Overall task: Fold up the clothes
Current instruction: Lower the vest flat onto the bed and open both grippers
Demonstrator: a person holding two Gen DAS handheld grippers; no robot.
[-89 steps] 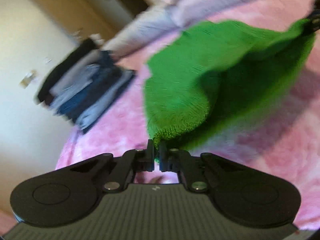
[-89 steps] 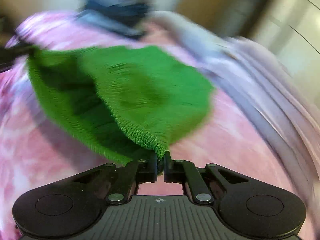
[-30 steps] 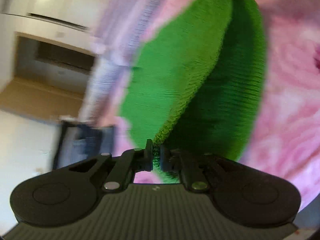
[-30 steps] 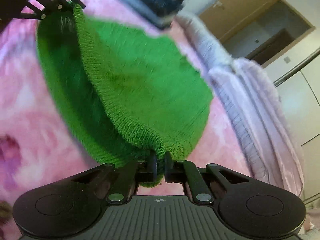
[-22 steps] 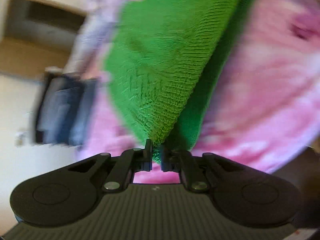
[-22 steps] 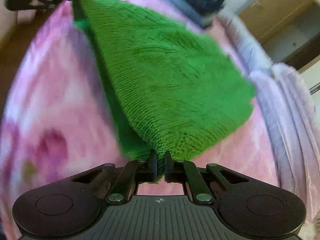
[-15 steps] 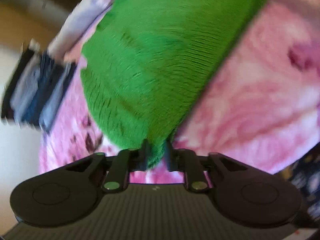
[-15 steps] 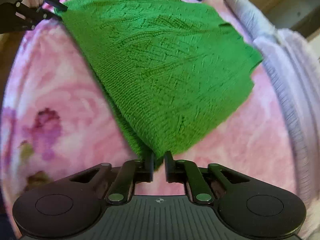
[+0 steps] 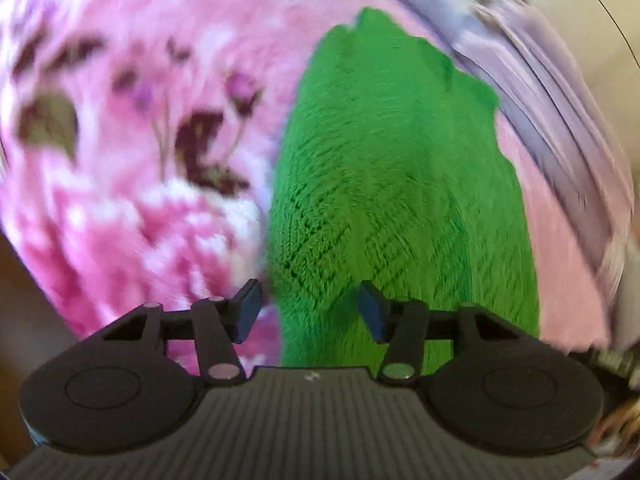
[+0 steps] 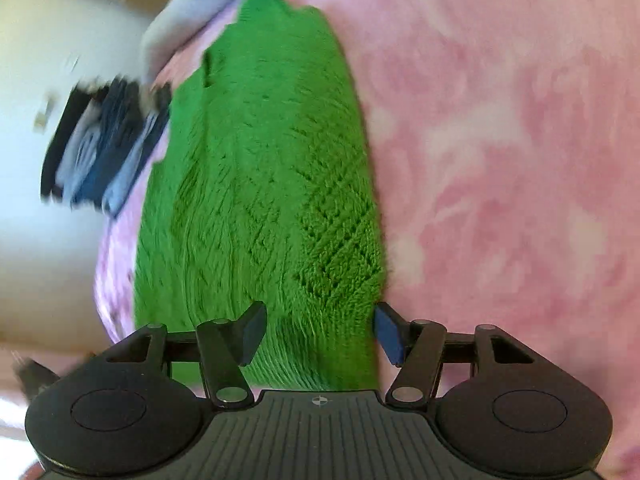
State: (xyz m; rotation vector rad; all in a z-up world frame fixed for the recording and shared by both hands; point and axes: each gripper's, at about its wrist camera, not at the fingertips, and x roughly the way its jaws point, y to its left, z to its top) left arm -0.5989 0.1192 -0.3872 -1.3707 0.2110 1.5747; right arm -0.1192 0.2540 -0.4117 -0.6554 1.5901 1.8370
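A green knitted garment (image 9: 396,184) lies flat on a pink flowered blanket (image 9: 132,184), folded into a long strip running away from both cameras. My left gripper (image 9: 308,310) is open just over the strip's near left corner, with nothing between its fingers. In the right wrist view the same green knit (image 10: 260,184) stretches ahead, and my right gripper (image 10: 320,330) stands open over its near right corner. Both views are blurred by motion.
A pile of folded dark and pale blue clothes (image 10: 104,148) sits at the bed's far left edge. A lilac bedcover (image 9: 560,120) is bunched along the far side. The pink blanket (image 10: 500,160) lies bare right of the knit. Pale wall and floor lie beyond the edge.
Both grippers held the green knit's corners in the air, swung it down onto the blanket, then opened and let go. The garment now lies flat.
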